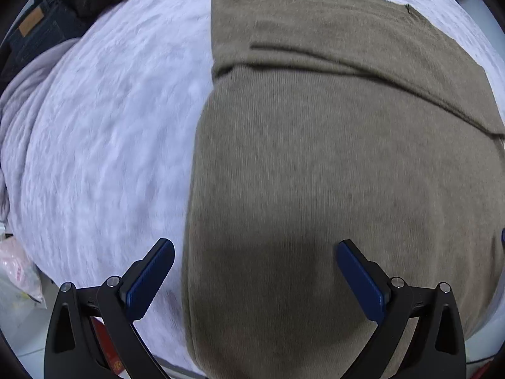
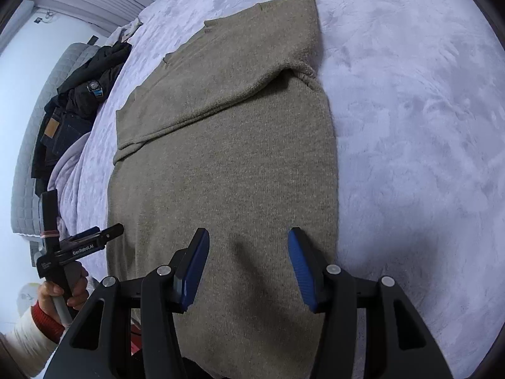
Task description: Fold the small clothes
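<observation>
An olive-brown knit sweater [image 1: 331, 164] lies flat on the lavender fleece blanket [image 1: 104, 132], with its sleeves folded across the upper part. It also shows in the right wrist view [image 2: 227, 164]. My left gripper [image 1: 254, 271] is open and empty, hovering over the sweater's near left edge; one finger is over the blanket, the other over the knit. My right gripper [image 2: 247, 265] is open and empty above the sweater's near right part. The left gripper [image 2: 91, 240], held by a hand, also shows at the left of the right wrist view.
A pile of dark clothes with jeans [image 1: 41, 28] lies at the blanket's far left, and also shows in the right wrist view [image 2: 69, 107]. The blanket [image 2: 426, 126] stretches wide to the right of the sweater. A plastic bag [image 1: 15, 271] sits off the bed edge.
</observation>
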Demonstrator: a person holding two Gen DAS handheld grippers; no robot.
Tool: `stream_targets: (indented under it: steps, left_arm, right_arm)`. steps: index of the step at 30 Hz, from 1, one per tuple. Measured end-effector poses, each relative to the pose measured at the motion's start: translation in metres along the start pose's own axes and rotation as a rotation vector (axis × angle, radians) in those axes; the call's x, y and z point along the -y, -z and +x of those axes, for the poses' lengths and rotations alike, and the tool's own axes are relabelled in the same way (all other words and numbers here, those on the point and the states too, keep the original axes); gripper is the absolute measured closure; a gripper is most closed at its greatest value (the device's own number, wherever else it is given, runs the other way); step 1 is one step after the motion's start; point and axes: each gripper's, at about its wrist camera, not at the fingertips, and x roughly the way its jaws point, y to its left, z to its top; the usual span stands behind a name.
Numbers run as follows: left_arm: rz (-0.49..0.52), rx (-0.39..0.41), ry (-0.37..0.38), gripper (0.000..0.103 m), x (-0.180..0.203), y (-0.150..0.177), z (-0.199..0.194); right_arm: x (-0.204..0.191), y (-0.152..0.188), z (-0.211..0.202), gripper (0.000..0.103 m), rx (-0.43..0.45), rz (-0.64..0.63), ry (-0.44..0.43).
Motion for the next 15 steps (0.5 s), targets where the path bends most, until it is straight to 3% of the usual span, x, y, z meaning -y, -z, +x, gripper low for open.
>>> stream_targets:
  steps: [4, 10, 15]
  left_arm:
    - [0.012, -0.027, 0.024, 0.000, -0.002, 0.032, -0.009]
    - [0.101, -0.010, 0.055, 0.000, -0.013, 0.072, -0.018]
    - [0.101, -0.016, 0.182, 0.000, -0.045, 0.116, -0.023]
  right_arm:
    - [0.002, 0.011, 0.003, 0.047, -0.020, 0.033, -0.047]
    - [0.001, 0.029, 0.007, 0.047, -0.023, 0.052, -0.048]
    - [-0.001, 0.051, 0.003, 0.047, -0.025, 0.058, -0.053]
